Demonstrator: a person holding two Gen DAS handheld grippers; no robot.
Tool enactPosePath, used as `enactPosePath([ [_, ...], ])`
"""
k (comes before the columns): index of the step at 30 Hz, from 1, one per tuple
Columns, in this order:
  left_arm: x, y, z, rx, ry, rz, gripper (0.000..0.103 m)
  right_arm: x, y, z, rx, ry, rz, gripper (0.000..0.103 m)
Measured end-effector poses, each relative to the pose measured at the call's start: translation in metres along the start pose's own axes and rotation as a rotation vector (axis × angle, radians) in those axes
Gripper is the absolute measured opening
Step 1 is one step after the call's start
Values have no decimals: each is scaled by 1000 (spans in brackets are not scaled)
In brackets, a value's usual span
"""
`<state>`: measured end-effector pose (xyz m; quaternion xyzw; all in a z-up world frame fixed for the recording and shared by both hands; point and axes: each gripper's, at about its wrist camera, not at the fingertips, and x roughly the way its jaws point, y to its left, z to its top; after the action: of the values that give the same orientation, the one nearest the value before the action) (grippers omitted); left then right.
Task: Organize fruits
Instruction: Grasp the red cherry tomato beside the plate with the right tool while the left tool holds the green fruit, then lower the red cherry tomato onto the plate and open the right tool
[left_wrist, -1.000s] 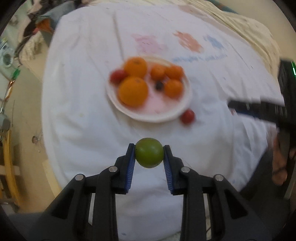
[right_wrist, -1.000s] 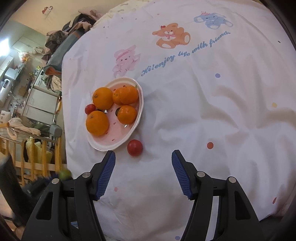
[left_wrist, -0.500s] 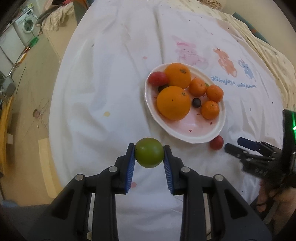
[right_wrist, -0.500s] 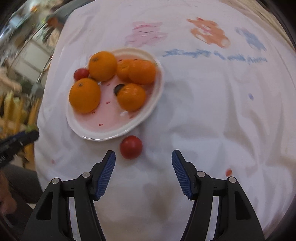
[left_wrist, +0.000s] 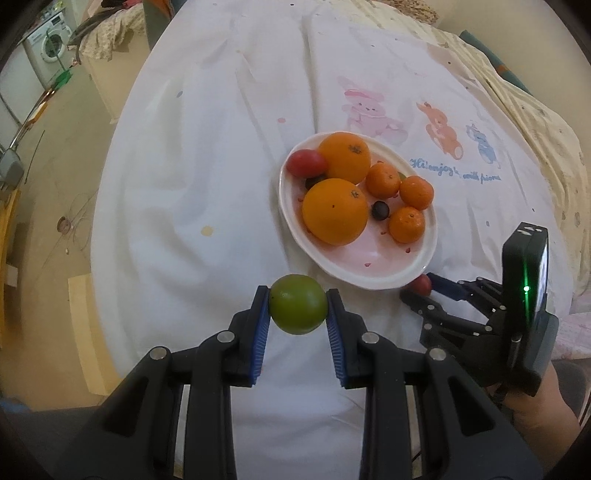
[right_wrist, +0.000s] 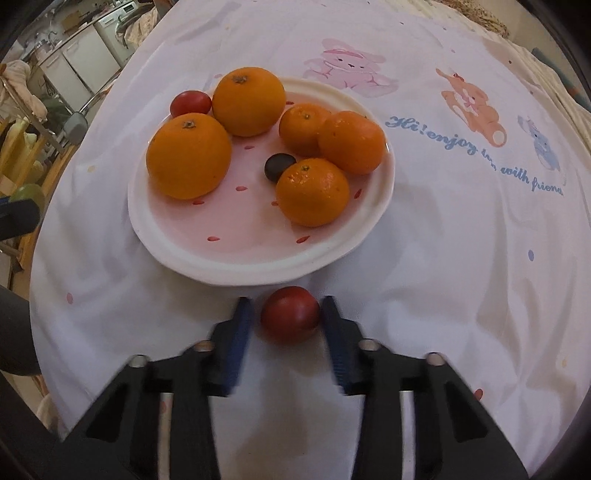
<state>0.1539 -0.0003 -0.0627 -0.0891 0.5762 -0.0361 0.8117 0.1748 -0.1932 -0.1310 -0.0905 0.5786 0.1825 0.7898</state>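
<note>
left wrist view: left gripper (left_wrist: 297, 308) clamped on a green fruit (left_wrist: 297, 309) at lower centre, held above the cloth just short of the plate (left_wrist: 369, 282), likely for dropping in with the oranges (left_wrist: 335, 210). right wrist view: right gripper (right_wrist: 288, 314) narrowed around the red tomato (right_wrist: 290, 314) at lower centre, just below the plate rim; right pad seemingly touching, left pad a sliver apart, so not yet gripped.

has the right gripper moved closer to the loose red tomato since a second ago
Yes. The right gripper has advanced toward the plate; its jaws now straddle the red tomato on the cloth, which earlier lay well ahead of them.
</note>
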Motion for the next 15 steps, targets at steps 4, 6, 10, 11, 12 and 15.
enactPosePath([
  [4,0,0,0,1,1,7,26,-2,-2,-1,17,0,21,34],
  [6,0,1,0,-5,-5,12,26,-4,-3,-2,28,4,36,33],
  [10,0,4,0,-13,-12,23,26,-16,-3,-9,50,1,64,33],
  [11,0,5,0,-17,-11,26,26,-18,-2,-10,54,0,74,33],
  [12,0,5,0,-20,-12,27,26,-21,-1,-13,60,0,85,33],
  [15,1,6,1,-25,-16,38,26,-35,0,-18,82,-7,124,33],
])
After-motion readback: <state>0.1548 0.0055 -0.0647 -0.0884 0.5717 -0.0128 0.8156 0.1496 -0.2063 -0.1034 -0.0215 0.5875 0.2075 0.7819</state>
